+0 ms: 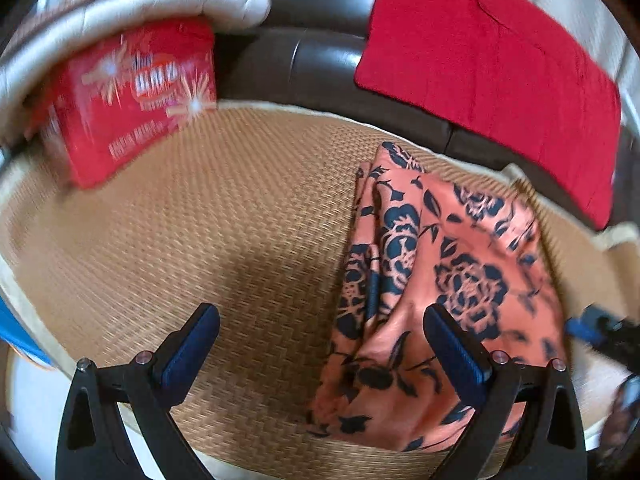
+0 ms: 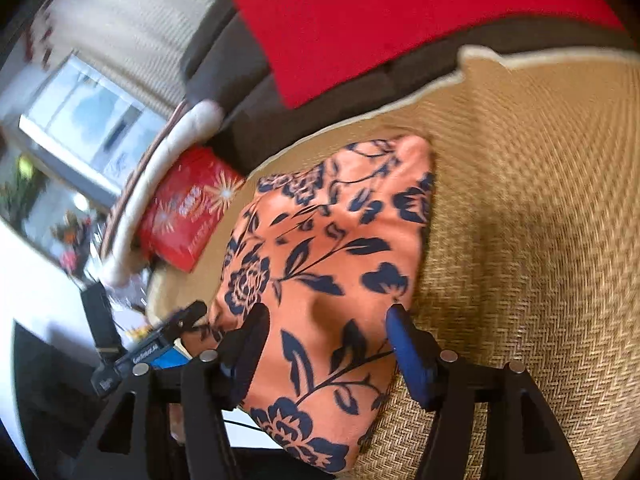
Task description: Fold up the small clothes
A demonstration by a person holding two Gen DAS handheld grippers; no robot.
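An orange garment with dark blue flowers (image 1: 436, 280) lies folded in layers on a woven straw mat (image 1: 200, 220). My left gripper (image 1: 320, 332) is open and empty, hovering over the mat with its right finger above the garment's left part. In the right wrist view the same garment (image 2: 328, 264) lies under my right gripper (image 2: 326, 332), which is open with the cloth beneath and between its fingers, gripping nothing. The left gripper's tip shows at the left in the right wrist view (image 2: 180, 324).
A red printed box (image 1: 132, 96) stands at the mat's far left beside a grey padded cushion (image 1: 140, 8). A red cloth (image 1: 492, 68) drapes over the dark sofa back (image 1: 320, 68). The mat's edge (image 2: 360, 116) is pale-trimmed.
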